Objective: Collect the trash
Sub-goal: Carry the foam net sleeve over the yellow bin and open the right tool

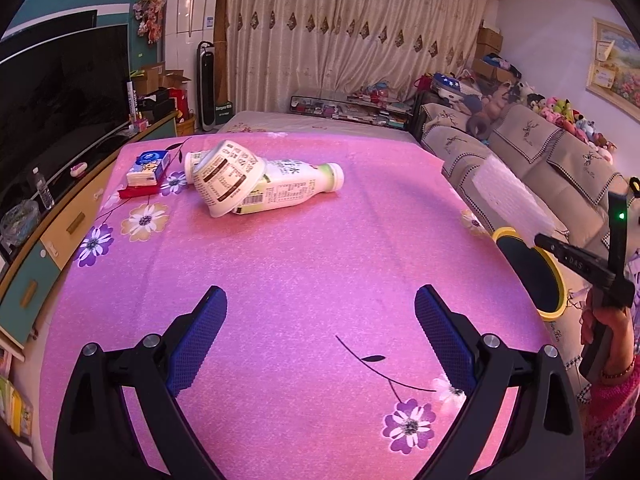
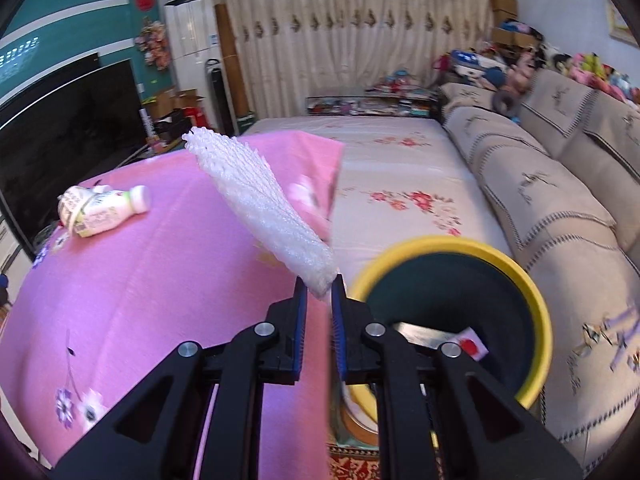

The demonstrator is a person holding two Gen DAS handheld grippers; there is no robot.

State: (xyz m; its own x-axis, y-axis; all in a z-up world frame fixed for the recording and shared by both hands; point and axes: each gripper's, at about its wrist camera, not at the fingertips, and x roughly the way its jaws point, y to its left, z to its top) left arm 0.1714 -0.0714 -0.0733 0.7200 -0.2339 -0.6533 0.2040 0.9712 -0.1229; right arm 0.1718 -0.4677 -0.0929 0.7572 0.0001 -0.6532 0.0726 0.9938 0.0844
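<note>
My right gripper (image 2: 319, 286) is shut on one end of a white foam net sleeve (image 2: 260, 196), which sticks up and to the left. It hangs at the table's right edge, beside a yellow-rimmed dark bin (image 2: 452, 304) with scraps inside. In the left wrist view the same foam net sleeve (image 1: 510, 196) and the right gripper (image 1: 538, 239) show at the far right, over the bin (image 1: 532, 276). My left gripper (image 1: 320, 308) stands open above the pink floral tablecloth (image 1: 300, 260). A paper cup (image 1: 226, 178) lies tipped against a milk bottle (image 1: 296, 186) at the far side.
A blue tissue pack (image 1: 148, 166) on a red flat thing sits at the table's far left. A TV and low cabinet (image 1: 60, 216) run along the left. A beige sofa (image 1: 540, 160) stands right, a bed (image 2: 400, 176) beyond. A hand (image 1: 608, 320) holds the right gripper.
</note>
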